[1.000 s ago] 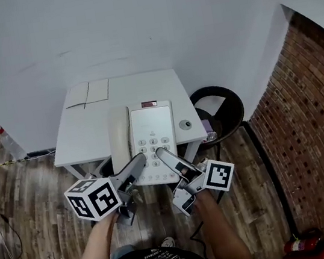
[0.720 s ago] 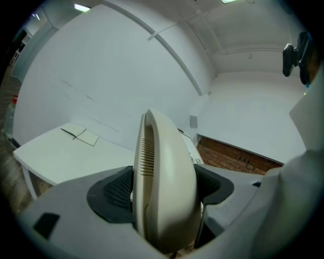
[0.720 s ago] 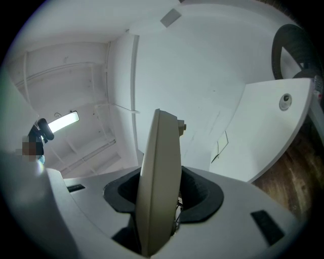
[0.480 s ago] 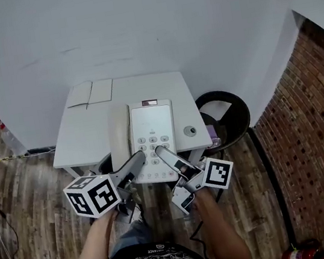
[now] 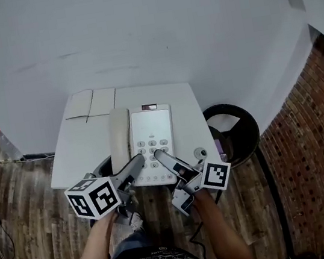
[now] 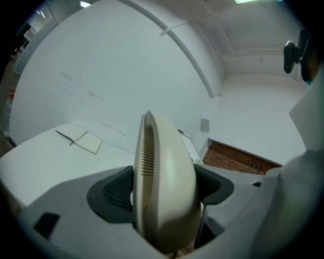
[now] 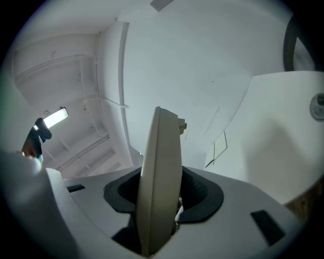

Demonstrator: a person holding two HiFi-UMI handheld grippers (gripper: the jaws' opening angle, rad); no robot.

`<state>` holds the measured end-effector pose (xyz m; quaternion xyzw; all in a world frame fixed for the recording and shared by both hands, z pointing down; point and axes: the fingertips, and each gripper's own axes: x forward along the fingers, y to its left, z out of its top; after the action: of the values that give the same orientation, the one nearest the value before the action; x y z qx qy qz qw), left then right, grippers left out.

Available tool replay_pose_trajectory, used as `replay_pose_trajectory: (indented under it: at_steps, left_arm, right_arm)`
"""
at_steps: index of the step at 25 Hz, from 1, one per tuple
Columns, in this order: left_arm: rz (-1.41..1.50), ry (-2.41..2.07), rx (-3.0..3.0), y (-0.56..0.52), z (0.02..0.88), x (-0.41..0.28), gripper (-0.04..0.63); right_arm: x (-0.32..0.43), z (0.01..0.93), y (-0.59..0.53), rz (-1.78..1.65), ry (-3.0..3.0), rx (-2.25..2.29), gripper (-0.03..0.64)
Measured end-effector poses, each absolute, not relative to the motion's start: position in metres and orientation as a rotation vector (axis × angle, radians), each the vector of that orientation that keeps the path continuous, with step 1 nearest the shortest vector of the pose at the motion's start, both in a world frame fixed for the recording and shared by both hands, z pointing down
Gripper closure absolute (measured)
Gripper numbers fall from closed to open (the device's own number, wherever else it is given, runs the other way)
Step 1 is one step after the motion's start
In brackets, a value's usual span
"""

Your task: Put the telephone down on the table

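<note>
The left gripper [image 5: 134, 162] has its fingers clamped on the near end of the cream plastic telephone [image 5: 151, 135], at its handset. The right gripper [image 5: 160, 155] pinches the base's thin near edge. The phone overhangs the near edge of the white desk [image 5: 77, 154]. It looks rigid, light and smooth, and the loose handset could slide, so it is best to keep hold of both parts.

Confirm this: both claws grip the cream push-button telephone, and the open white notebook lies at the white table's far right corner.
Wrong corner: the open white notebook lies at the white table's far left corner, as the head view shows. The left claw and right claw do grip the cream push-button telephone.
</note>
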<state>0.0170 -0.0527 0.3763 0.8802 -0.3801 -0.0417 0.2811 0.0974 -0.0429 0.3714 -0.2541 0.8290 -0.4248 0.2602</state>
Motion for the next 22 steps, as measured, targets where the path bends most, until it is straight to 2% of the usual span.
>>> replay_pose_trajectory:
  at_steps: [11, 22]
  left_arm:
    - [-0.033, -0.995, 2.303, -0.203, 0.393, -0.006, 0.236]
    - [0.014, -0.939, 2.236, -0.303, 0.427, -0.018, 0.236]
  right_arm:
    - [0.072, 0.390, -0.193, -1.252, 2.208, -0.743, 0.434]
    - [0.059, 0.422, -0.291, -1.336, 2.178, -0.818, 0.433]
